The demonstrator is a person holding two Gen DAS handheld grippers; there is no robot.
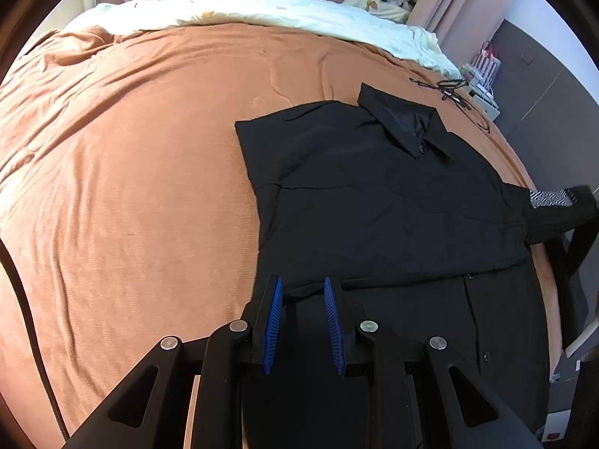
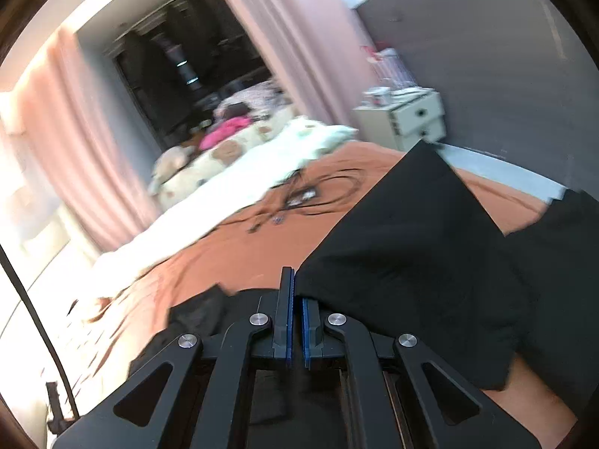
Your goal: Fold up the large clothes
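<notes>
1. Scene: a black collared shirt [image 1: 374, 194] lies on a bed covered by an orange blanket [image 1: 131, 168], toward the right side of the bed in the left wrist view. The collar [image 1: 404, 123] points toward the far end, where a white quilt [image 1: 262, 15] and a pile of other bedding lie. A tangle of black cable [image 1: 453, 91] rests on the blanket just beyond the collar.

2. Left gripper [image 1: 302, 292]: the blue-padded fingers [image 1: 273, 321] stand partly apart over the near hem of the shirt. Dark cloth fills the gap between them, but whether the pads press on it cannot be told from this view.

3. Right gripper [image 2: 294, 288]: the fingers are clenched on an edge of the shirt [image 2: 411, 262], and a panel of it rises off the blanket in a raised peak. The right wrist view is motion-blurred.

4. Step in hand (judgement): the right side of the shirt is being carried across the body to make a lengthwise fold.

5. Execution advice:
 a. Keep the right grip firm; thin fabric slips from a narrow pinch.
 b. Carry the panel low and level so that the fold line runs straight from shoulder to hem.
 c. Use the left gripper to anchor the hem so the body of the shirt does not drag.
 d. Lay the edge down parallel to the opposite side seam before releasing.
 e. Keep the cloth clear of the cable.
</notes>
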